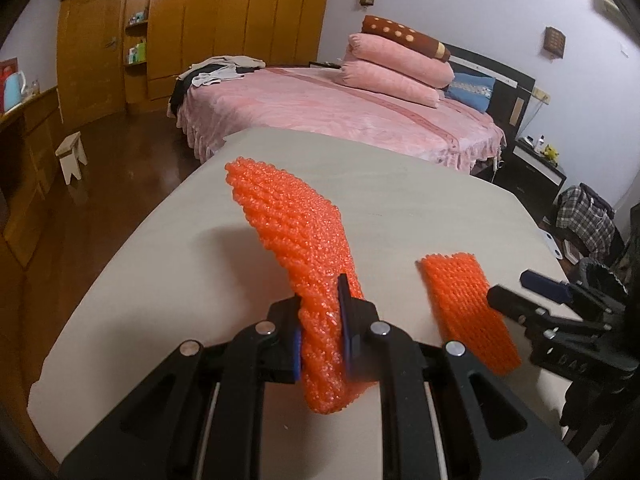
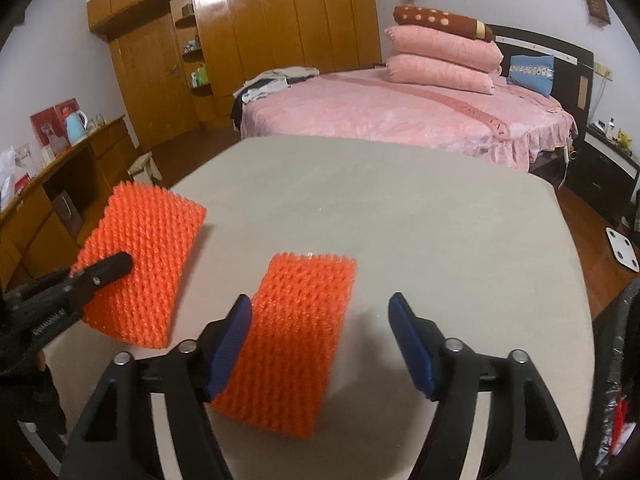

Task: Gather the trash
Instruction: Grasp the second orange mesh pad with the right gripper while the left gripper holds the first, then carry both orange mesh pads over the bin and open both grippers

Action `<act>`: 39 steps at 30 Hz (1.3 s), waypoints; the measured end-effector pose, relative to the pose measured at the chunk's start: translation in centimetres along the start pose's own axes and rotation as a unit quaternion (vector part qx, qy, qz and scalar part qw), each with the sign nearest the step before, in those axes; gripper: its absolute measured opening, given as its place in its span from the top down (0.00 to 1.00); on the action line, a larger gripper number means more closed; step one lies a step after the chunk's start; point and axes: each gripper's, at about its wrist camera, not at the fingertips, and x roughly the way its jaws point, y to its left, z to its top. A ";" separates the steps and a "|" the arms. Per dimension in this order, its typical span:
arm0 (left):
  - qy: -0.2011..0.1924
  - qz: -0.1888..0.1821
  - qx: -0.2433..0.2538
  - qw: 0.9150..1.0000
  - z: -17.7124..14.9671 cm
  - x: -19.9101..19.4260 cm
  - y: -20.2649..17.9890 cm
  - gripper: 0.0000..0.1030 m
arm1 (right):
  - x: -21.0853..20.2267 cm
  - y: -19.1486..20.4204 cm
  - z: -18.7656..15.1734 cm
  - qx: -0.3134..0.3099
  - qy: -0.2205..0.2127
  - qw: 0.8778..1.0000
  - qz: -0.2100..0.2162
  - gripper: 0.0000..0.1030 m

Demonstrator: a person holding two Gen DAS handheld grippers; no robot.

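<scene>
Two orange foam nets are on or over a beige table [image 1: 400, 184]. My left gripper [image 1: 320, 304] is shut on the first orange foam net [image 1: 296, 232] and holds it lifted above the table; it also shows at the left in the right wrist view [image 2: 140, 264], with the left gripper [image 2: 116, 266] on it. The second orange foam net [image 2: 296, 340] lies flat on the table [image 2: 440, 220]. My right gripper [image 2: 320, 320] is open, its left finger over that net's near edge. In the left wrist view the second net [image 1: 464, 308] lies beside the right gripper [image 1: 516, 288].
A black trash bag [image 2: 624, 360] hangs at the table's right edge. Beyond the table stands a pink bed [image 2: 400, 112] with stacked pillows. A wooden wardrobe [image 2: 260, 32] and a side cabinet [image 2: 60, 184] are at the left. A small stool [image 1: 72, 156] stands on the floor.
</scene>
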 end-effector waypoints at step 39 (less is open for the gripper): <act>-0.052 -0.047 0.055 0.996 2.8 -6.2 -8.3 0.87 | -11.6 -3.4 3.9 -0.004 -0.089 0.996 0.006 0.90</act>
